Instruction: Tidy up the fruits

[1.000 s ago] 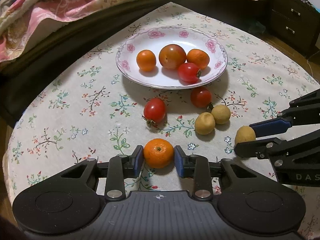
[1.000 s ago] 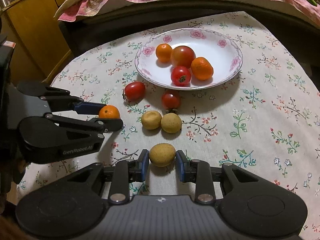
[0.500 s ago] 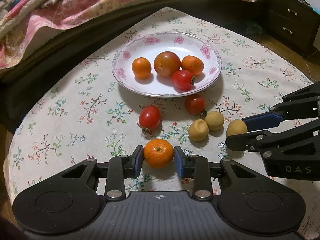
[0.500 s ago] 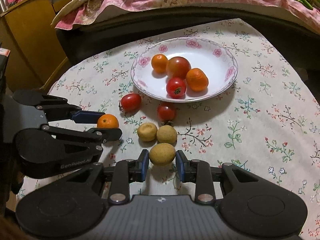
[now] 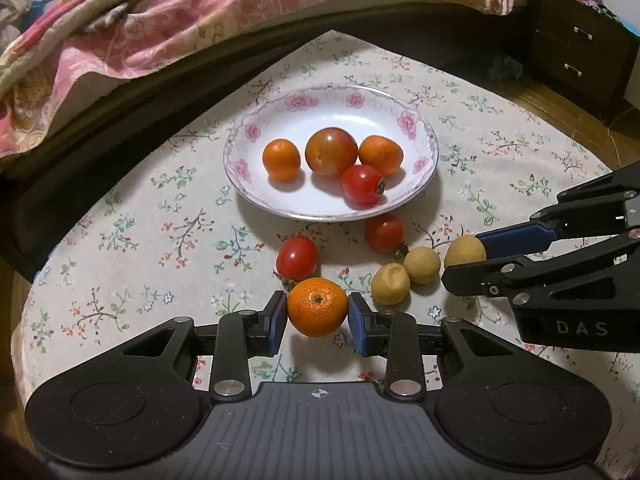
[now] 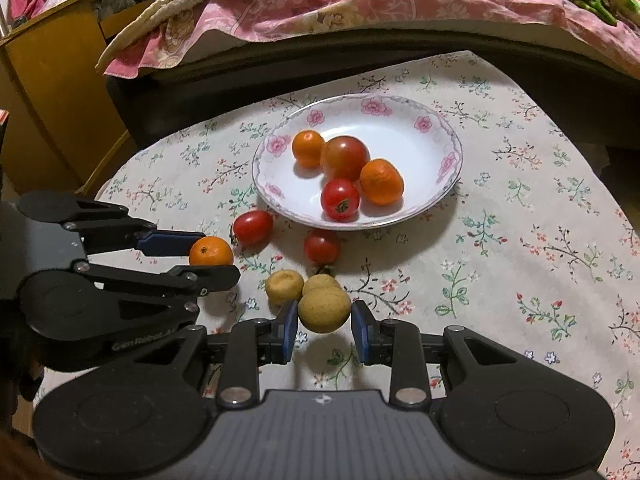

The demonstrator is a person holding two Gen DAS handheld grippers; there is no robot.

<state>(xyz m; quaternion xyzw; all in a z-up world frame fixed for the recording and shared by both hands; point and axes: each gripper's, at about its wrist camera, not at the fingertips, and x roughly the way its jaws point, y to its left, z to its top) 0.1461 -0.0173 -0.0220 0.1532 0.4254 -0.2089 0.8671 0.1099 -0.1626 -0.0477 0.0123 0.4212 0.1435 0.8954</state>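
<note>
Left gripper clamps a mandarin, right gripper a tan fruit — converging on the plate, they risk colliding.

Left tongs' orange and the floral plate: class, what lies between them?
One red tomato lies between the orange and the plate, in the left wrist view.

The left gripper clamps a round orange mandarin, with the flower-rimmed white plate at 12 o'clock.
</note>
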